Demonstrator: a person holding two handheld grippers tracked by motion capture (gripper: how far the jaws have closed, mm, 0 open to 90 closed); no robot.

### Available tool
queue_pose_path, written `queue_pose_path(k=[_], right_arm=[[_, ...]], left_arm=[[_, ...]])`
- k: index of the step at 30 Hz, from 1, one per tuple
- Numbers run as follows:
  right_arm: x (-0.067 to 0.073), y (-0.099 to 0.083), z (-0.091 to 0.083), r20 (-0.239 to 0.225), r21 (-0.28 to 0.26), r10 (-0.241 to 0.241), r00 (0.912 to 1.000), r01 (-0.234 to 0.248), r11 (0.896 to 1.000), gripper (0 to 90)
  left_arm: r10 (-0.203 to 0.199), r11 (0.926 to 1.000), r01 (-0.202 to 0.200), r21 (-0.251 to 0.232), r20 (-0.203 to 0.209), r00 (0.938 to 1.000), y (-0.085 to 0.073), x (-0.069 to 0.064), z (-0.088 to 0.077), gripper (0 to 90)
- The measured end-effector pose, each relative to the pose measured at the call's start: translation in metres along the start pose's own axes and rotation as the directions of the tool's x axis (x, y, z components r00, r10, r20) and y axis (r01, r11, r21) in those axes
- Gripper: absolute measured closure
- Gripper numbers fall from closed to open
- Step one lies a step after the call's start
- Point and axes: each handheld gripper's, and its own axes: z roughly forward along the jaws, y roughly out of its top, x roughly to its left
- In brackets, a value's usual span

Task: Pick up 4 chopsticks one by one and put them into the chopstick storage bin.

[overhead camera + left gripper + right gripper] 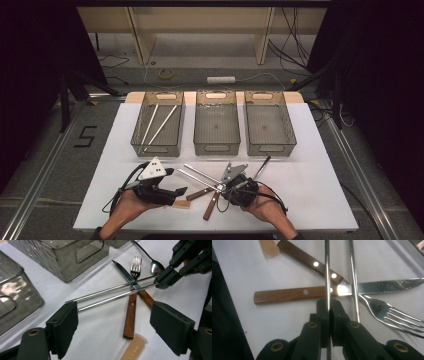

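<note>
Our right tool (328, 311) is pinched on the end of one metal chopstick (327, 272), in the cutlery pile near the table's (320, 195) front edge. To do this step well, we judge we should lift slowly and straight up, since the rod lies across the wooden-handled knife (294, 293) and beside the second chopstick (353, 277), which could drag along. The grip sits at the rod's very tip, so keep the pinch firm or the long end will swing. The left bin (158, 122) at the far edge already holds two chopsticks and looks like the likely goal. Our left tool (112, 327) stands spread, holding nothing, just short of the rods' free ends.
</note>
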Motion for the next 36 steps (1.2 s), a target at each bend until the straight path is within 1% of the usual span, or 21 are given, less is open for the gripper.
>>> queue_pose_path(k=[1, 2, 5, 7, 8, 9, 11, 12, 14, 16, 17, 18, 21, 25, 26, 28, 31, 32, 35, 36], right_arm=[[0.001, 0.0, -0.002, -0.003, -0.001, 0.002, 1.0, -0.002, 1.0, 87.5], [0.0, 0.0, -0.003, -0.005, -0.002, -0.016, 0.9999, 0.016, 1.0, 87.5], [0.003, 0.002, -0.009, -0.01, -0.005, -0.026, 0.9996, 0.026, 1.0, 87.5], [0.006, 0.003, -0.012, -0.012, -0.003, -0.045, 0.9989, 0.045, 0.999, 87.5], [0.008, 0.003, -0.013, -0.021, -0.001, -0.061, 0.9979, 0.061, 0.998, 87.5], [0.01, 0.004, -0.014, -0.025, 0.003, -0.067, 0.9974, 0.067, 0.998, 87.5], [0.013, 0.005, -0.016, -0.032, 0.014, -0.094, 0.995, 0.095, 0.995, 87.5], [0.015, 0.006, -0.017, -0.033, 0.018, -0.097, 0.9948, 0.097, 0.995, 87.5], [0.017, 0.008, -0.02, -0.05, 0.02, -0.106, 0.9931, 0.107, 0.994, 87.5], [0.02, 0.009, -0.022, -0.053, 0.019, -0.121, 0.9912, 0.122, 0.992, 87.5], [0.021, 0.009, -0.022, -0.055, 0.02, -0.129, 0.9902, 0.13, 0.991, 87.5], [0.023, 0.01, -0.023, -0.059, 0.025, -0.131, 0.9896, 0.133, 0.991, 87.5], [0.026, 0.011, -0.024, -0.07, 0.017, -0.143, 0.9873, 0.144, 0.989, 87.5], [0.031, 0.014, -0.027, -0.086, 0.013, -0.162, 0.983, 0.164, 0.986, 87.5], [0.032, 0.014, -0.027, -0.089, 0.013, -0.165, 0.9823, 0.167, 0.986, 87.5], [0.034, 0.014, -0.028, -0.097, 0.013, -0.175, 0.9798, 0.177, 0.984, 87.5], [0.035, 0.015, -0.028, -0.108, 0.011, -0.186, 0.9766, 0.188, 0.982, 87.5], [0.036, 0.015, -0.028, -0.109, 0.009, -0.193, 0.975, 0.195, 0.981, 87.5], [0.036, 0.015, -0.027, -0.119, 0.011, -0.2, 0.9726, 0.202, 0.979, 87.4], [0.036, 0.015, -0.028, -0.124, 0.01, -0.203, 0.9712, 0.206, 0.979, 87.5]], left_arm=[[0.01, 0.9999, -0.01, 0.006, 0.002, 0.9999, 0.001, -0.001, 0.001, 22.2], [0.016, 0.9998, -0.016, 0.011, 0.004, 0.9999, 0.001, -0.002, 0.002, 22.2], [0.046, 0.9983, -0.047, 0.034, 0.01, 0.9989, 0.004, -0.005, 0.005, 22.2], [0.067, 0.9968, -0.067, 0.044, 0.01, 0.9977, 0.006, -0.006, 0.007, 22.2], [0.076, 0.9959, -0.077, 0.049, 0.012, 0.997, 0.006, -0.006, 0.008, 22.2], [0.09, 0.9945, -0.091, 0.054, 0.012, 0.9959, 0.007, -0.007, 0.009, 22.4], [0.113, 0.9909, -0.114, 0.071, 0.015, 0.9934, 0.007, -0.009, 0.01, 23.5], [0.123, 0.9888, -0.124, 0.083, 0.017, 0.9923, 0.007, -0.01, 0.011, 23.8], [0.144, 0.9835, -0.146, 0.107, 0.024, 0.9893, 0.007, -0.013, 0.012, 25.1], [0.179, 0.9726, -0.183, 0.143, 0.039, 0.983, 0.008, -0.015, 0.014, 26.4], [0.188, 0.9692, -0.193, 0.153, 0.042, 0.9812, 0.008, -0.017, 0.015, 26.7], [0.206, 0.9625, -0.211, 0.17, 0.046, 0.9774, 0.008, -0.018, 0.015, 27.4], [0.243, 0.9448, -0.251, 0.211, 0.066, 0.9679, 0.007, -0.021, 0.018, 30.2], [0.26, 0.9323, -0.271, 0.239, 0.079, 0.9624, 0.005, -0.023, 0.02, 33.8], [0.267, 0.9276, -0.28, 0.247, 0.086, 0.9598, 0.005, -0.024, 0.02, 35.7], [0.278, 0.9219, -0.292, 0.255, 0.089, 0.9565, 0.004, -0.025, 0.02, 39.0], [0.296, 0.9107, -0.314, 0.269, 0.105, 0.9493, 0.004, -0.024, 0.02, 43.7], [0.299, 0.9089, -0.317, 0.27, 0.109, 0.9481, 0.004, -0.025, 0.02, 45.5], [0.313, 0.899, -0.335, 0.282, 0.121, 0.9421, 0.003, -0.026, 0.02, 50.9], [0.316, 0.8972, -0.338, 0.284, 0.123, 0.9409, 0.004, -0.026, 0.02, 52.4]])
